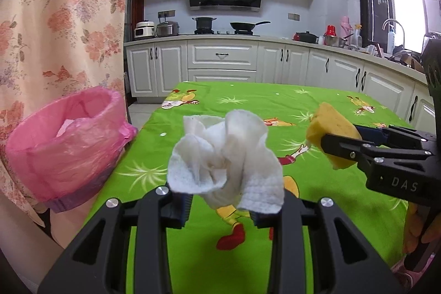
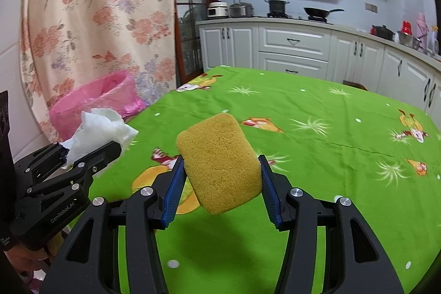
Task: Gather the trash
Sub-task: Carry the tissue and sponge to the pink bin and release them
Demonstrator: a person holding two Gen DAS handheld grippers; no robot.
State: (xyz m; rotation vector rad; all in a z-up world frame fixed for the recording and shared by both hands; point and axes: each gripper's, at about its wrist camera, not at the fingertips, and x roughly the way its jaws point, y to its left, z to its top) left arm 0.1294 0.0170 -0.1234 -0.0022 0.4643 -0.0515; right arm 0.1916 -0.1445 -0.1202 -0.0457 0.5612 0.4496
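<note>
A crumpled white paper towel [image 1: 226, 156] hangs above the green tablecloth, and my left gripper [image 1: 222, 211] is shut on its lower part. To its right, a yellow sponge [image 1: 328, 134] is clamped in my right gripper [image 1: 339, 145]. In the right wrist view the sponge [image 2: 220, 164] fills the gap between the blue pads [image 2: 175, 183] of the right gripper [image 2: 220, 183], held clear of the table. The left gripper [image 2: 88, 148] with the paper towel [image 2: 102, 126] is at the left. A bin lined with a pink bag [image 1: 63, 139] stands beside the table's left edge, left of both grippers.
The table [image 1: 248, 106] wears a green cartoon-print cloth. A floral curtain [image 1: 63, 18] hangs behind the pink-lined bin [image 2: 110, 98]. White kitchen cabinets and a counter [image 1: 220, 57] with pots run along the back and right. A hand [image 1: 419, 233] grips the right tool.
</note>
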